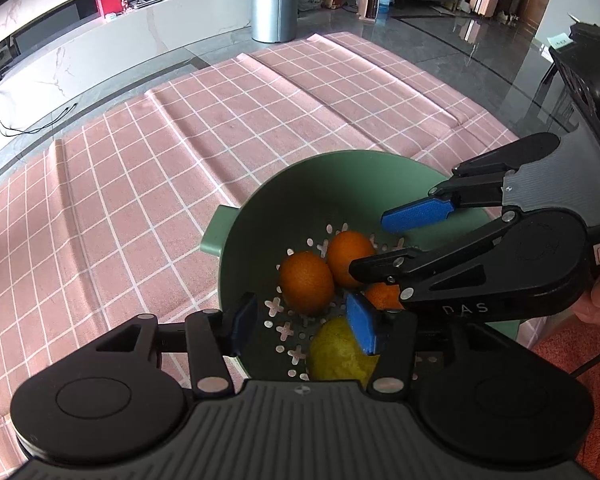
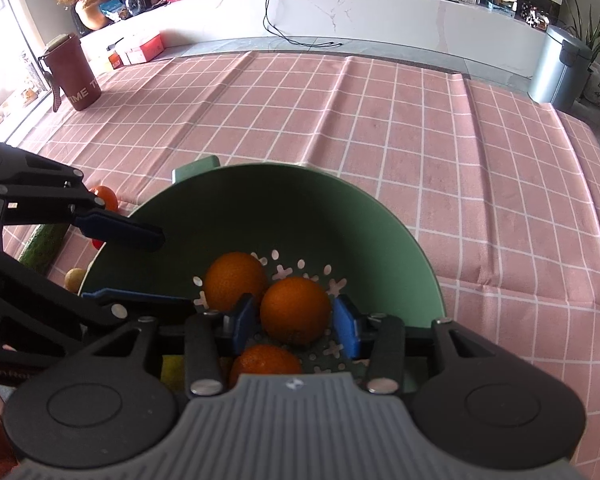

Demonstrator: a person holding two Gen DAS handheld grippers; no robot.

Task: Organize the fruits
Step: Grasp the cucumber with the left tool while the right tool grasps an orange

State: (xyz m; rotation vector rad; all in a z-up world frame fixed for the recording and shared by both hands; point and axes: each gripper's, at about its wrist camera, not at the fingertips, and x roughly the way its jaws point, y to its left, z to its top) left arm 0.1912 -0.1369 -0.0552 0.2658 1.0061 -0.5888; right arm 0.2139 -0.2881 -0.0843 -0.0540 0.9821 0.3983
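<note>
A green colander bowl (image 1: 260, 200) sits on the pink checked cloth; it also shows in the right wrist view (image 2: 380, 224). In it lie three oranges (image 1: 306, 280) (image 1: 350, 258) (image 1: 384, 294) and a yellow-green pear (image 1: 336, 354). My left gripper (image 1: 304, 328) is open over the bowl's near side, above the pear. My right gripper (image 2: 294, 318) is open inside the bowl, its blue pads either side of an orange (image 2: 294, 310); I cannot tell if they touch it. Two more oranges (image 2: 234, 280) (image 2: 266, 364) lie beside it.
Left of the bowl in the right wrist view lie a cucumber (image 2: 44, 246), a small tomato (image 2: 106, 198) and a pale round fruit (image 2: 75, 279). A maroon cup (image 2: 74, 76) stands at the cloth's far left. A metal bin (image 1: 274, 6) stands beyond the table.
</note>
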